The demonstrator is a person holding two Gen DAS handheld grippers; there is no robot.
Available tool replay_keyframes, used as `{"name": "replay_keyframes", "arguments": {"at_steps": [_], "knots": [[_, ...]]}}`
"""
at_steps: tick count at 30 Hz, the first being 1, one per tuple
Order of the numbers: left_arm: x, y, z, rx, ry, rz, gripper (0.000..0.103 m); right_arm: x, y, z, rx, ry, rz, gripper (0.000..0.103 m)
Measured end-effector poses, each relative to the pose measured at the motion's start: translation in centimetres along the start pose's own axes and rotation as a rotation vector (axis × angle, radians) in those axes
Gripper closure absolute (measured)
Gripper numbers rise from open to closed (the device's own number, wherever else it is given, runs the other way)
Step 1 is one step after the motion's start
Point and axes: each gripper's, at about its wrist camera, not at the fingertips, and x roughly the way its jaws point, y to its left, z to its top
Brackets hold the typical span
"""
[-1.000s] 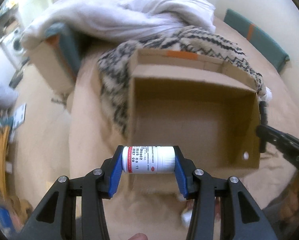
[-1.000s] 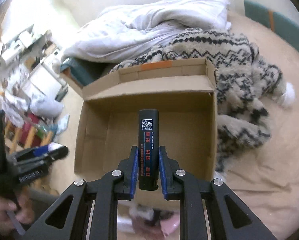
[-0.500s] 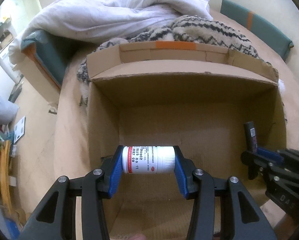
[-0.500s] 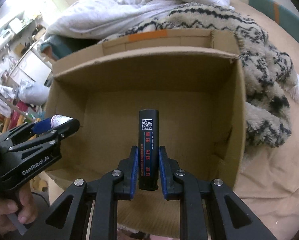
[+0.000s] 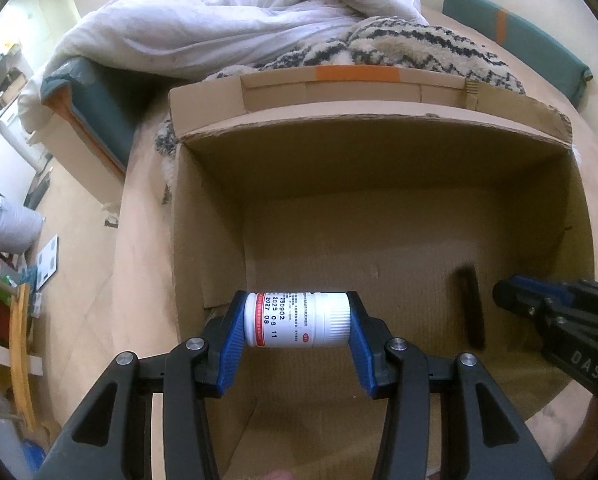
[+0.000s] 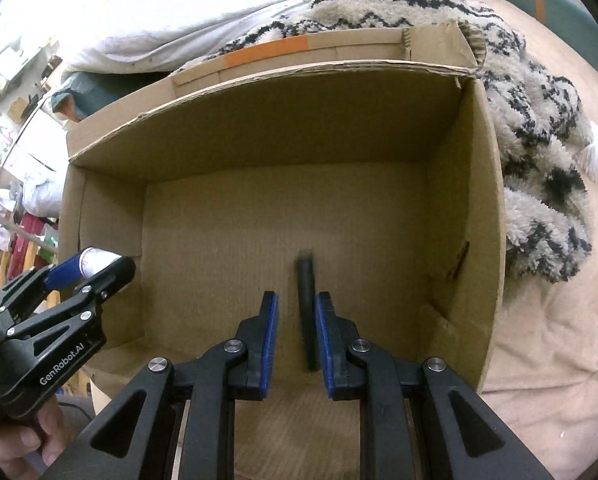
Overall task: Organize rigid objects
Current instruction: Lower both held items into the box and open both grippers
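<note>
My left gripper (image 5: 297, 318) is shut on a white pill bottle (image 5: 297, 319) with a red band, held sideways over the near left part of an open cardboard box (image 5: 203, 216). My right gripper (image 6: 296, 308) is open over the same box (image 6: 487, 216). A black stick-shaped device (image 6: 306, 304), blurred, is loose just below its spread fingers, over the box floor. It also shows in the left wrist view (image 5: 471, 306), left of the right gripper (image 5: 511, 292). The left gripper (image 6: 95, 266) appears at the left of the right wrist view.
The box stands on a tan bedsheet (image 6: 547, 360). A black-and-cream fuzzy blanket (image 6: 539, 168) lies against its right and far sides, and a white duvet (image 5: 227, 20) is piled behind. A teal cushion (image 5: 515, 36) lies far right. Floor clutter is at the left.
My right gripper has opened and let go of the black device, which has dropped toward the box floor. Both grippers have moved closer over the box. The left still holds the bottle.
</note>
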Motion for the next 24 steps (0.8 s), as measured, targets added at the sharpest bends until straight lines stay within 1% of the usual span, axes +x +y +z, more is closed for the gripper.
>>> {"name": "replay_keyframes", "arguments": {"at_steps": [7,8,9,10,11,12,14,15,16,18,21,24], "knots": [[-0.3,-0.2,0.1,0.001,-0.01,-0.003,0.059,-0.7,-0.1,0.2,0.011,-0.028,0.05,0.081],[-0.4,-0.2,0.1,0.002,-0.01,-0.005,0.053,-0.8,-0.1,0.3,0.017,-0.029,0.056,0.08],[-0.5,-0.3,0.1,0.003,-0.007,-0.004,0.038,-0.9,-0.2,0.3,0.021,-0.033,0.067,0.079],[-0.7,-0.3,0.2,0.0,-0.003,-0.004,0.032,-1.1,-0.3,0.4,0.024,-0.039,0.082,0.079],[-1.1,-0.3,0.2,-0.009,-0.009,-0.009,0.029,-1.4,-0.4,0.4,0.027,-0.047,0.093,0.079],[-1.5,-0.3,0.2,-0.014,-0.017,-0.01,0.026,-1.8,-0.4,0.5,0.03,-0.058,0.102,0.076],[-2.2,-0.4,0.2,-0.013,-0.037,-0.002,0.019,-2.7,-0.5,0.5,0.036,-0.086,0.116,0.058],[-2.5,-0.4,0.2,-0.016,-0.045,0.001,0.019,-3.1,-0.6,0.5,0.043,-0.103,0.118,0.029],[-2.7,-0.3,0.2,-0.02,-0.052,0.001,0.019,-3.6,-0.7,0.5,0.049,-0.126,0.122,0.016],[-3.0,-0.1,0.2,-0.028,-0.058,0.003,0.019,-4.3,-0.6,0.4,0.052,-0.159,0.129,0.012],[-3.2,0.5,0.2,-0.055,-0.052,0.004,0.019,-5.0,-0.6,0.2,0.047,-0.192,0.118,0.003],[-3.9,1.1,0.2,-0.074,-0.056,-0.004,0.019,-5.6,-0.5,0.1,0.048,-0.212,0.095,0.002]]}}
